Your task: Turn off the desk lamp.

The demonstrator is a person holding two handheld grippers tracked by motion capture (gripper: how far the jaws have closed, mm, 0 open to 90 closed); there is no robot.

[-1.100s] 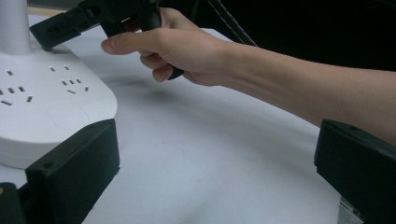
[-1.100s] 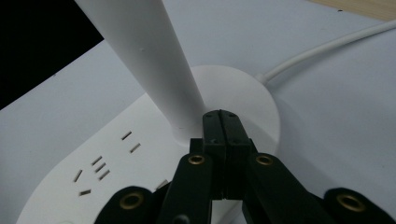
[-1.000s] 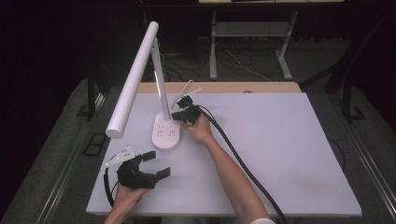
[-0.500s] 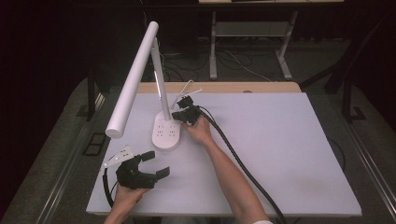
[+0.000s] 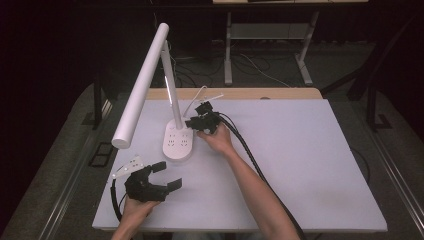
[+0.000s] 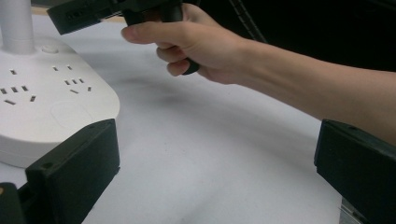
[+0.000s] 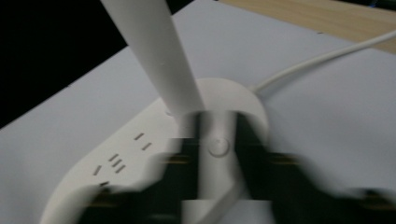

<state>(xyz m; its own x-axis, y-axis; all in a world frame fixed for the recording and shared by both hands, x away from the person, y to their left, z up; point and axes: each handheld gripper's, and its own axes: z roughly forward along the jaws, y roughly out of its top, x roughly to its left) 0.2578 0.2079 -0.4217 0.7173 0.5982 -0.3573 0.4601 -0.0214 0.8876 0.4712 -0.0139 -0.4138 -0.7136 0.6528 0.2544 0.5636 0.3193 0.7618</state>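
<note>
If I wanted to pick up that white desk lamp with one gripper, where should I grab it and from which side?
Probably the thin upright stem, low down near the base. Come in level from the open table side where the right gripper is, jaws either side of the stem. The base looks too wide and flat for the jaws, and the long lamp head hangs far out over the other side.

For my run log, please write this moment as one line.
right gripper: jaws just opening, over round button | white lamp base with sockets | left gripper: open, nothing held

High view overlooks table (image 5: 300, 165); 2 gripper views share lamp base (image 6: 42, 107).
</note>
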